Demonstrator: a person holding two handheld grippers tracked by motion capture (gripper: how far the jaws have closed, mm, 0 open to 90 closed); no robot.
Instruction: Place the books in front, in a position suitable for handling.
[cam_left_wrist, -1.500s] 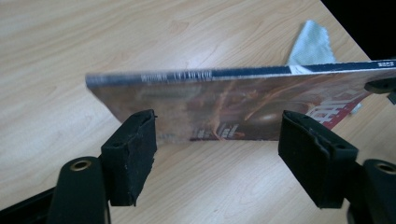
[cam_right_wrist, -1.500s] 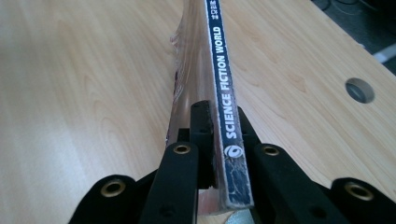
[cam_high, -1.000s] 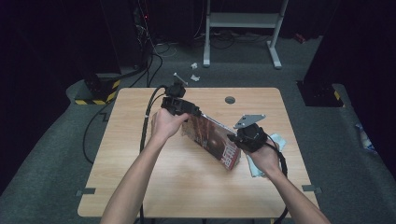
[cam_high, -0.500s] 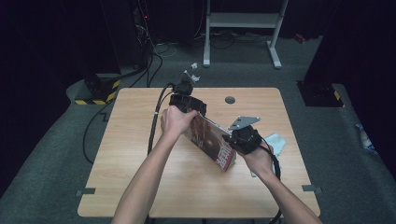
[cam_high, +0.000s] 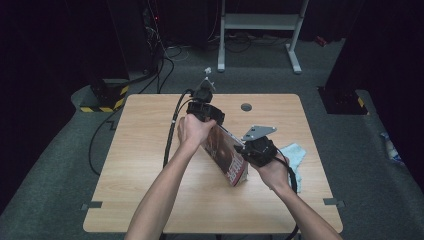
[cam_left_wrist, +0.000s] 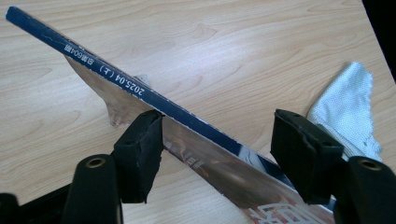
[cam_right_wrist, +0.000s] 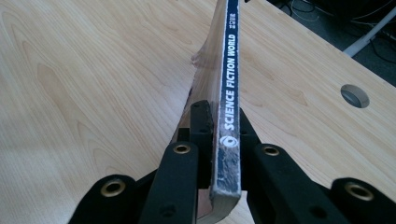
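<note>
A thin magazine (cam_high: 227, 152) stands on edge on the wooden table (cam_high: 150, 150), its dark blue spine (cam_right_wrist: 231, 56) uppermost. My right gripper (cam_high: 255, 150) is shut on the near end of the spine (cam_right_wrist: 223, 119), with both pads pressed against the covers. At the far end, my left gripper (cam_high: 206, 112) straddles the magazine (cam_left_wrist: 93, 63). Its jaws (cam_left_wrist: 219, 149) have just been closing. The left-hand pad (cam_left_wrist: 140, 154) lies against the cover, and the other pad (cam_left_wrist: 303, 154) stands clear of it.
A pale blue cloth (cam_high: 295, 152) lies crumpled on the table to the right of the magazine, past the left gripper's jaws (cam_left_wrist: 348, 102). There is a round cable hole (cam_high: 246, 106) near the table's far edge (cam_right_wrist: 355, 95). Black cables trail off the table's far left.
The left hand and its gripper have shifted a little to the right, over the far end of the magazine. The right hand has kept still, holding the near end.
</note>
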